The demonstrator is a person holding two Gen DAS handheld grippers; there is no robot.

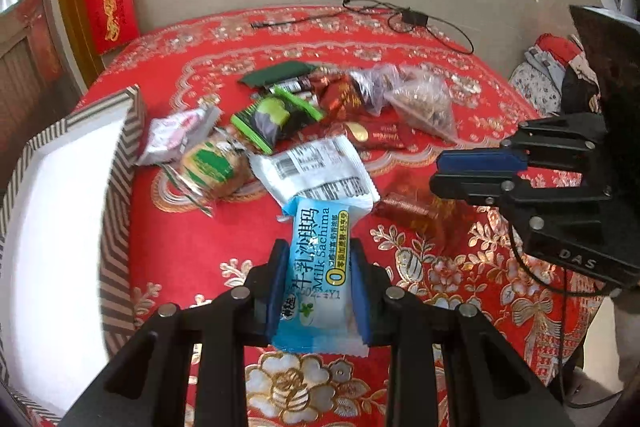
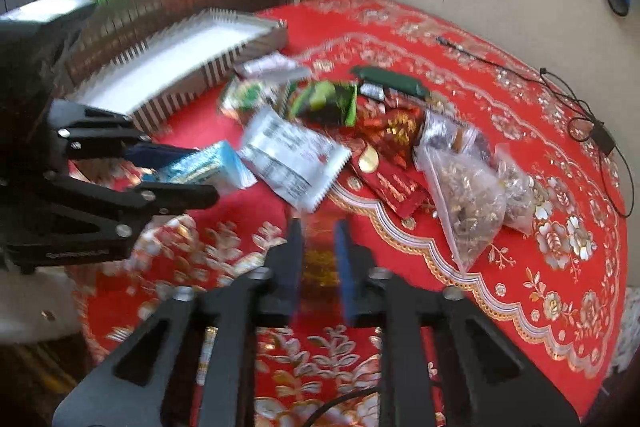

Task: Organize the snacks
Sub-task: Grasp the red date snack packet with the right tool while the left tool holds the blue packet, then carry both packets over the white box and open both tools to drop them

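My left gripper (image 1: 320, 251) is shut on a light blue Milk Sachima packet (image 1: 316, 267), held a little above the red tablecloth; in the right wrist view this left gripper (image 2: 206, 171) comes in from the left with the blue packet (image 2: 208, 167). My right gripper (image 2: 319, 227) is shut on a blurred red snack packet with gold print (image 2: 320, 263). From the left wrist view, the right gripper (image 1: 434, 173) reaches in from the right, the red packet (image 1: 404, 207) at its tips. A pile of snacks lies behind: a white packet (image 1: 316, 167), a green one (image 1: 272, 119), clear bags of nuts (image 1: 424, 103).
A striped box with a white inside (image 1: 120, 155) stands at the left edge of the table (image 2: 248, 45). A black cable with an adapter (image 1: 412, 17) lies at the back near the wall. Clothes (image 1: 552, 67) are heaped beyond the table's right edge.
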